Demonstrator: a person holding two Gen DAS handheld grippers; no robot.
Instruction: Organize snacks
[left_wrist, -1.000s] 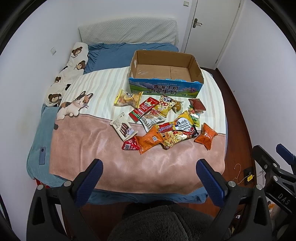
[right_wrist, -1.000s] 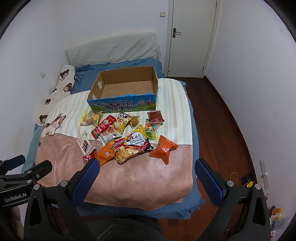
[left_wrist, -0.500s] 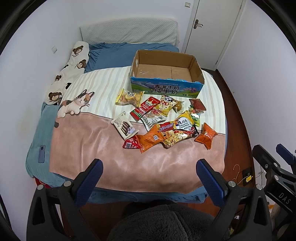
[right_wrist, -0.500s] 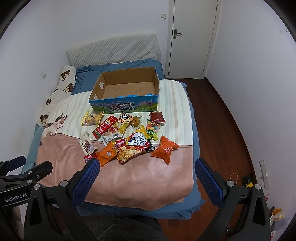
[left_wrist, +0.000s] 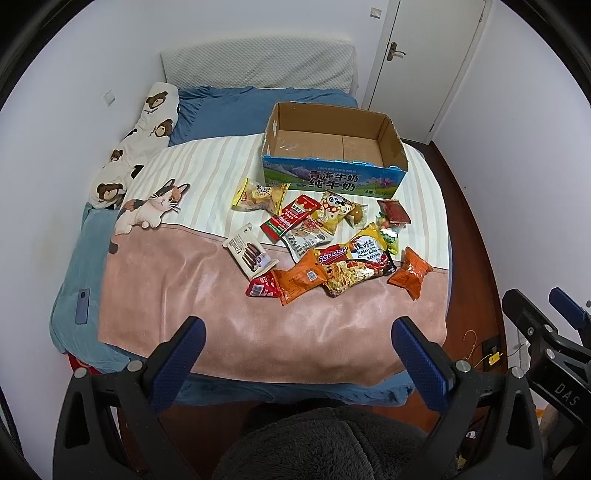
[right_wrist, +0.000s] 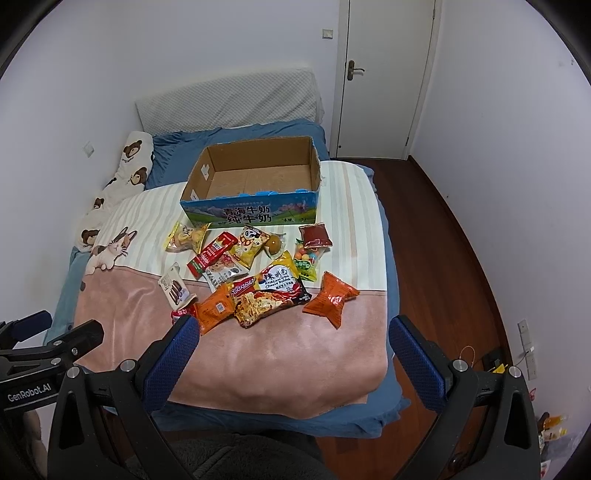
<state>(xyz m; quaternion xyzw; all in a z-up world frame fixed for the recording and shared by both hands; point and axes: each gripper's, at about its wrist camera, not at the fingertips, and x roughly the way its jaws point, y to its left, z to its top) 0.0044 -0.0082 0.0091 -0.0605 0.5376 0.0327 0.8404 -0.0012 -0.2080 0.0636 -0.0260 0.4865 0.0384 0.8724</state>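
The left gripper (left_wrist: 295, 354) and right gripper (right_wrist: 293, 352) are hovering side by side over the near edge of the bed (left_wrist: 258, 332), both with jaws spread wide and holding nothing. The snacks (left_wrist: 325, 240) are lying scattered well ahead of them, just before the empty cardboard box (left_wrist: 332, 181).
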